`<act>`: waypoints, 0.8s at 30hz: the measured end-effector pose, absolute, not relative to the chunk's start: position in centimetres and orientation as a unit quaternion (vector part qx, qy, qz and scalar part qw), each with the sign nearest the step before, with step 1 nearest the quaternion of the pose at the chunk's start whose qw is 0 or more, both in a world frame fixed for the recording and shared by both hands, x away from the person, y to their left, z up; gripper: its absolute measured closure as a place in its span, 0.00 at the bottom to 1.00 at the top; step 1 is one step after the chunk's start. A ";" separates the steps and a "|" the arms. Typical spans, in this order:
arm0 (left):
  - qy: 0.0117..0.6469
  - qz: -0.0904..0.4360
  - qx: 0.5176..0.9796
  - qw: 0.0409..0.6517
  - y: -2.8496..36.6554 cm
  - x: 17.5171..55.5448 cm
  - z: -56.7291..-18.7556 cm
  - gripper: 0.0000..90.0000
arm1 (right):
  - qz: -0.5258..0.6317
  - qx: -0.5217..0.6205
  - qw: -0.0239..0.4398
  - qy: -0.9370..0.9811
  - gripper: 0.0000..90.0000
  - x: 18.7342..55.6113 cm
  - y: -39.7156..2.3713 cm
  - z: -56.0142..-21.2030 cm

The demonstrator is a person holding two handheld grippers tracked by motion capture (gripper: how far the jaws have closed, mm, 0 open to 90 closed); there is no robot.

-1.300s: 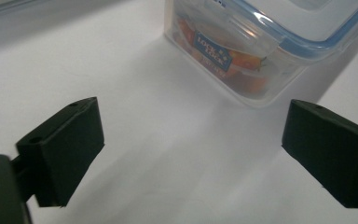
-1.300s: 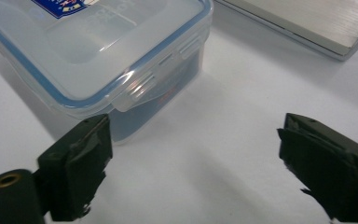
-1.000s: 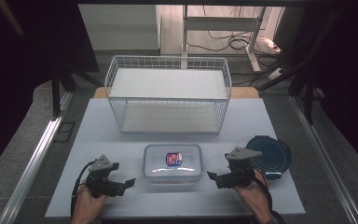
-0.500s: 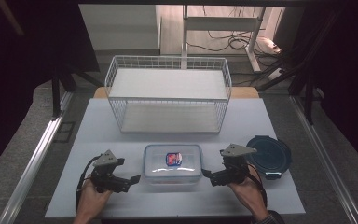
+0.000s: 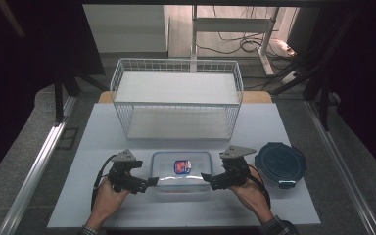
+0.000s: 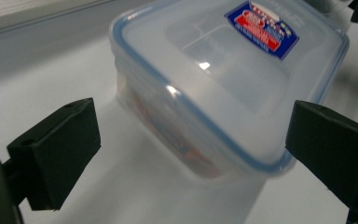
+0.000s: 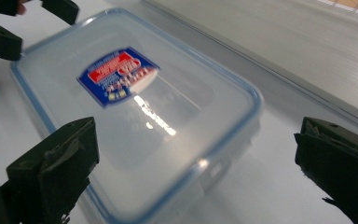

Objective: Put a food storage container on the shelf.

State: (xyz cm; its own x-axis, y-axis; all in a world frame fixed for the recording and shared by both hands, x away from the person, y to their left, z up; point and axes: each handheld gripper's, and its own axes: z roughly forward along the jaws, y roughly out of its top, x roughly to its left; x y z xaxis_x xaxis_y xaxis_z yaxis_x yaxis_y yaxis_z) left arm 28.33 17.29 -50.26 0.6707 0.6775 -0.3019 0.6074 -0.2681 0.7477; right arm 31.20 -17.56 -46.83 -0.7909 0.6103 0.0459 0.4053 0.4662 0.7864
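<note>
A clear rectangular food box [image 5: 181, 170] with a blue-rimmed snap lid and a red and blue label lies at the front middle of the white table. My left gripper [image 5: 148, 183] is at its left end, open, and the box's near corner [image 6: 223, 88] sits between the spread jaws. My right gripper [image 5: 207, 178] is at the box's right end, also open. In the right gripper view the box's corner [image 7: 140, 116] lies between the wide jaws, and the left gripper [image 7: 28, 23] shows beyond it.
A white wire basket [image 5: 176, 105] stands behind the box across the table's middle. A dark round lidded container [image 5: 280, 164] sits just right of my right hand. The table's front edge [image 5: 186, 225] is close under both hands.
Both grippers have moved inward toward the box from either side, until their open jaws reach its two ends. The box has not moved.
</note>
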 end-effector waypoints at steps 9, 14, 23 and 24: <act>0.403 0.015 0.798 0.448 15.8 30.7 -50.3 0.02 | 0.391 0.308 0.126 0.858 0.00 32.3 -15.3 -47.1; 0.414 -0.028 0.783 0.463 16.6 31.0 -51.8 0.00 | 0.391 0.329 0.085 0.856 0.00 32.9 -15.6 -48.2; 0.414 -0.127 0.769 0.470 17.0 30.8 -52.9 0.07 | 0.392 0.379 -0.078 0.835 0.00 33.8 -16.9 -50.0; 0.414 -0.129 0.769 0.470 17.2 30.6 -52.8 0.10 | 0.392 0.380 -0.082 0.834 0.00 33.8 -17.0 -50.1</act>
State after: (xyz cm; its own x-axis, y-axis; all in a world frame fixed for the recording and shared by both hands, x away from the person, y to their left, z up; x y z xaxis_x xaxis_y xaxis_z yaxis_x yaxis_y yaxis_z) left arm 30.62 17.23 -52.79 0.6243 0.5152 -0.5871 0.7574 -0.2153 0.6164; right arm 33.78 -16.96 -50.07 -0.6975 0.5700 0.4343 0.6981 0.4037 0.5913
